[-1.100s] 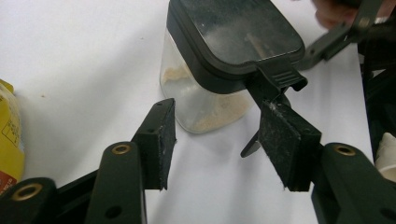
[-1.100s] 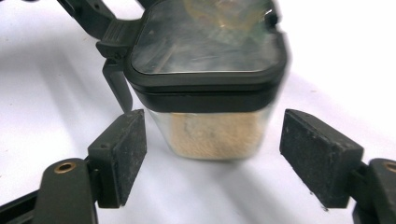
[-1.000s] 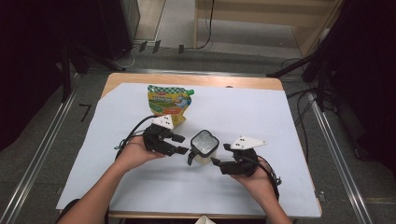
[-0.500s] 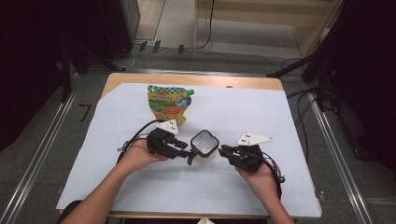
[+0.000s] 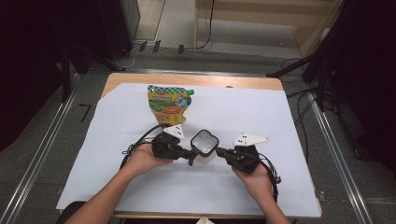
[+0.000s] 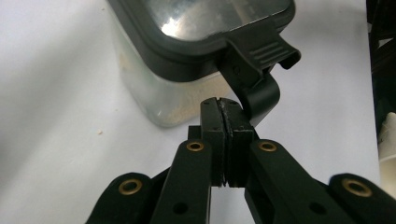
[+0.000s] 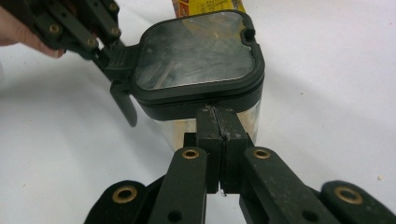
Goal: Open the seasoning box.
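Observation:
A clear square container (image 5: 204, 145) with a black-rimmed lid (image 7: 196, 51) stands mid-table on the white sheet. From the left, my left gripper (image 5: 190, 157) reaches the lid's hanging black latch (image 6: 261, 60). Its jaws have just closed, and the pads (image 6: 212, 116) meet with nothing between them, the tip against the latch's lower end. My right gripper (image 7: 217, 114) comes from the opposite side. It has just closed too, pads together and empty, with the tip touching the lid's rim. A colourful pouch (image 5: 169, 105) stands behind the container.
A white paper sheet (image 5: 261, 112) covers most of the wooden table (image 5: 140, 79). Cables trail from both grippers toward the front edge. Dark equipment and metal rails flank the table. A small white object (image 5: 204, 220) sits at the near edge.
Both grippers' jaws have gone from apart to shut. The left hand has slid right, closer to the container's latch. The right hand has kept its place.

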A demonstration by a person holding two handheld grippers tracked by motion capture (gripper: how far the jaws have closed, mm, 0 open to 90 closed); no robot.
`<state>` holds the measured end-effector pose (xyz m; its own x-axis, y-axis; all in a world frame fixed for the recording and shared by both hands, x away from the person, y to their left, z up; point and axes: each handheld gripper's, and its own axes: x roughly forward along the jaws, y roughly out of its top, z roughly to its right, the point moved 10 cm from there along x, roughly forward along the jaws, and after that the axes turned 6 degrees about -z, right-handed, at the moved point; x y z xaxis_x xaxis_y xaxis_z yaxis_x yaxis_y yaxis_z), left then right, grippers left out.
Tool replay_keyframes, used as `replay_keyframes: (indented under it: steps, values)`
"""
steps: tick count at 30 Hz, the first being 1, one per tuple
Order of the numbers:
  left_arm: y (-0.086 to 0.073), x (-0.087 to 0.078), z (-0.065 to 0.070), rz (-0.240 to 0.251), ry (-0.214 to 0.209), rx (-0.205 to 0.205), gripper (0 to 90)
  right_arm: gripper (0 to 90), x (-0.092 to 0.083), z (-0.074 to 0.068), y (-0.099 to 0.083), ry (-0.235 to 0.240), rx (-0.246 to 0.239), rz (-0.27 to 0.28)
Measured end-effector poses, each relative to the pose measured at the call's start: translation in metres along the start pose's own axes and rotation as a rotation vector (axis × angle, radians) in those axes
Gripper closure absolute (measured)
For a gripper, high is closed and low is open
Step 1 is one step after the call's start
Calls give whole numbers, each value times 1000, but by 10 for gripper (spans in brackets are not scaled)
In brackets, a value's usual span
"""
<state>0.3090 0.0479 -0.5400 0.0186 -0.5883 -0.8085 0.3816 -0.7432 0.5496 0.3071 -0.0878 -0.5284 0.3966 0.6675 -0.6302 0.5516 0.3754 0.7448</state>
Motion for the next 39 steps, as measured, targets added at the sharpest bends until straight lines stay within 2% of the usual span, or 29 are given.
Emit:
replay_keyframes:
  steps: [6, 10, 13, 16, 18, 22, 24, 28, 30, 35, 39]
  values:
    - [5, 6, 9, 7, -19, 14, 900, 900, 0, 2, 0, -14, -1, -3]
    - [7, 9, 13, 19, -12, 44, 900, 900, 0, 7, 1, -21, 22, 11]
    - [10, 13, 16, 33, -13, 44, 900, 900, 3, 11, 3, -25, 56, 18]
    - [14, 17, 19, 43, -23, 36, 900, 900, 8, 15, 4, -37, 67, 8]
    - [16, 21, 22, 52, -48, 27, 900, 900, 12, 18, 4, -55, 59, 2]
    - [19, 25, 25, 53, -68, 51, 900, 900, 14, 19, 6, -45, 80, 3]
    - [19, 26, 26, 51, -83, 44, 899, 900, 14, 20, 7, -47, 69, 5]
    - [15, 19, 25, 30, -105, 27, 860, 900, 7, 17, 9, -50, 62, 20]
    - [13, 13, 26, 39, -123, 29, 816, 900, 3, 13, 8, -49, 49, 13]
    - [9, -1, 24, 44, -115, 40, 768, 900, -11, 5, 10, -44, 28, 30]
    - [5, -9, 17, 44, -79, 49, 709, 900, -19, -6, 4, -29, 28, 15]
